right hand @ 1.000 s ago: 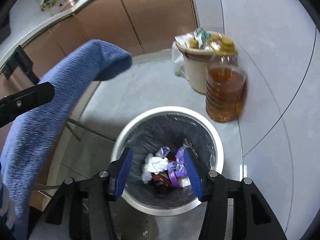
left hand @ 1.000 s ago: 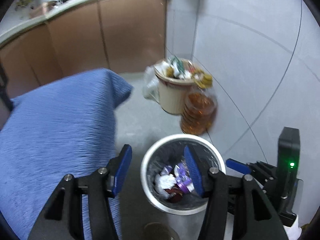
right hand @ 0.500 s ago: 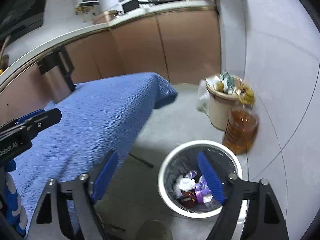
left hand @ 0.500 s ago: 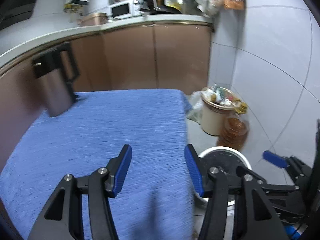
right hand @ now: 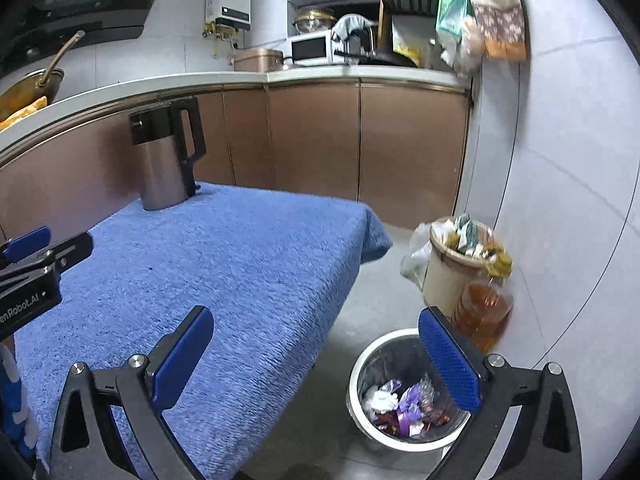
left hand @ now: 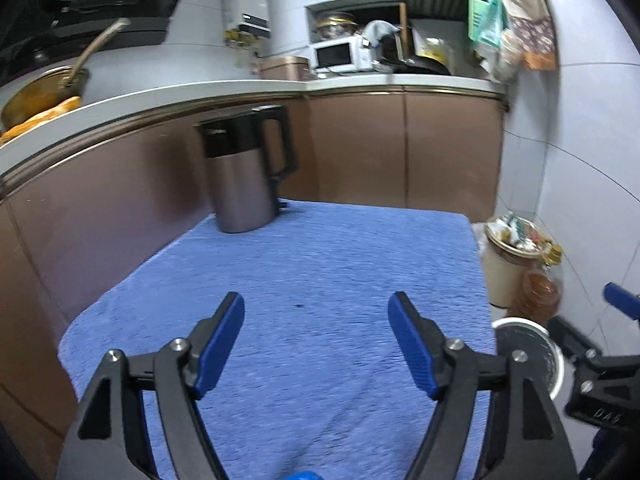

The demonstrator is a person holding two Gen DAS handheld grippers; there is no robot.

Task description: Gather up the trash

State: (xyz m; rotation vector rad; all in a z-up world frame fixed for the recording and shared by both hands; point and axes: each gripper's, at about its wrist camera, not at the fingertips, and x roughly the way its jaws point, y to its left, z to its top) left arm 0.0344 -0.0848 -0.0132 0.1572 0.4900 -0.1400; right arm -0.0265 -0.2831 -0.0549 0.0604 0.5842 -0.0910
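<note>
A white-rimmed waste bin (right hand: pixel 362 364) with a dark liner stands on the floor right of the table; crumpled white and purple wrappers (right hand: pixel 404 402) lie inside. Its rim also shows in the left wrist view (left hand: pixel 520 324). My left gripper (left hand: pixel 318 344) is open and empty above the blue cloth-covered table (left hand: pixel 340 264). My right gripper (right hand: pixel 316 356) is open and empty, above the table's right edge (right hand: pixel 240 264) and the bin. No loose trash shows on the cloth.
A steel kettle (left hand: pixel 244 176) with a black handle stands at the table's far left corner. A full cream bin (right hand: pixel 452 276) and an amber oil bottle (right hand: pixel 486 312) stand by the tiled wall. Brown cabinets (right hand: pixel 320 140) run behind.
Both grippers have risen and swung left from over the waste bin to above the blue table. Both jaws have opened wider. The kettle and counter have come into view.
</note>
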